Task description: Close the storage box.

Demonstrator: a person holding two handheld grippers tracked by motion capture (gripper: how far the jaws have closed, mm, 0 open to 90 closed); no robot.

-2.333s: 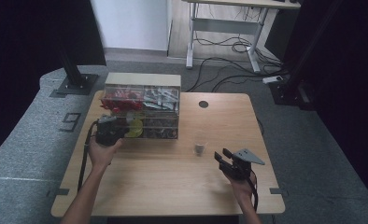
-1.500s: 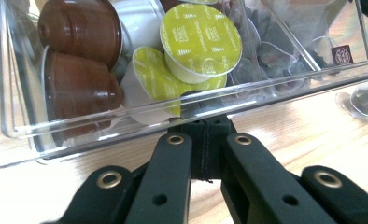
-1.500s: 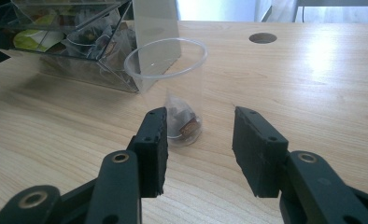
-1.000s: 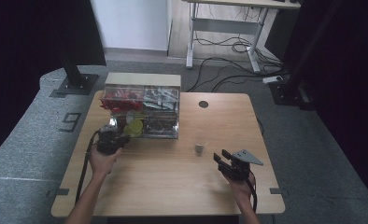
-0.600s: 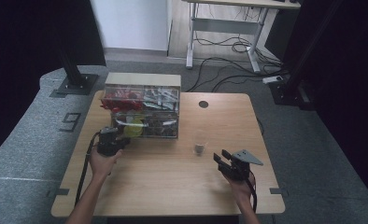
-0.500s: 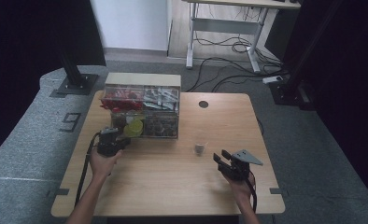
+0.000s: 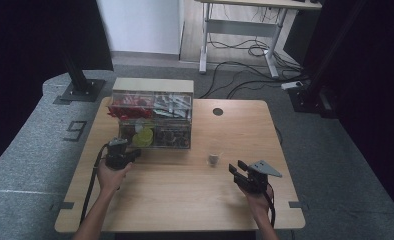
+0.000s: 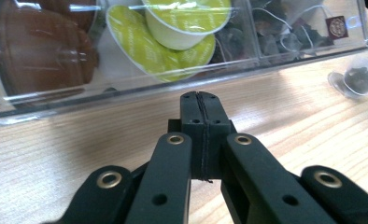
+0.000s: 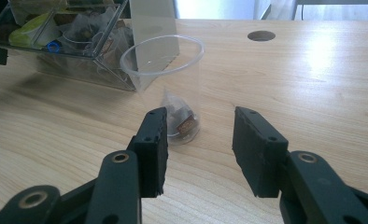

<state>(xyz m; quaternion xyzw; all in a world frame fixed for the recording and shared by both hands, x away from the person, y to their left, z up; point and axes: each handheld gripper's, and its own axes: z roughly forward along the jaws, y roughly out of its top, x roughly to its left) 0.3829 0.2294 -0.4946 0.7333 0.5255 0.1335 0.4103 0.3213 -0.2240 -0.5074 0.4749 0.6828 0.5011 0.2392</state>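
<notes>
Your wooden table carries everything. Biggest item on it is the clear plastic organizer box, sitting toward the far left, split into compartments: red packets upper left, white sachets upper right, brown and lime-green coffee capsules lower left, tea bags lower right. A round cable hole sits in the tabletop right of the box.

Your left gripper is parked on the table just in front of the box's lower left drawer, pointing at the green capsules. Jaws pressed fully together, nothing between them, tip near the drawer front but apart from it. Your left hand wraps the body from behind in the high view.

Your right gripper sits near the right front of the table, well apart from the box, aimed toward the clear plastic cup. Jaws stand partly apart, empty, pads touching nothing. Grey three-cornered plate on top is visible from above.

The cup stands upright on the table between the box and your right gripper, closer to the box's right front corner, in the high view at. One pyramid tea bag with a dark tag lies in its bottom.
</notes>
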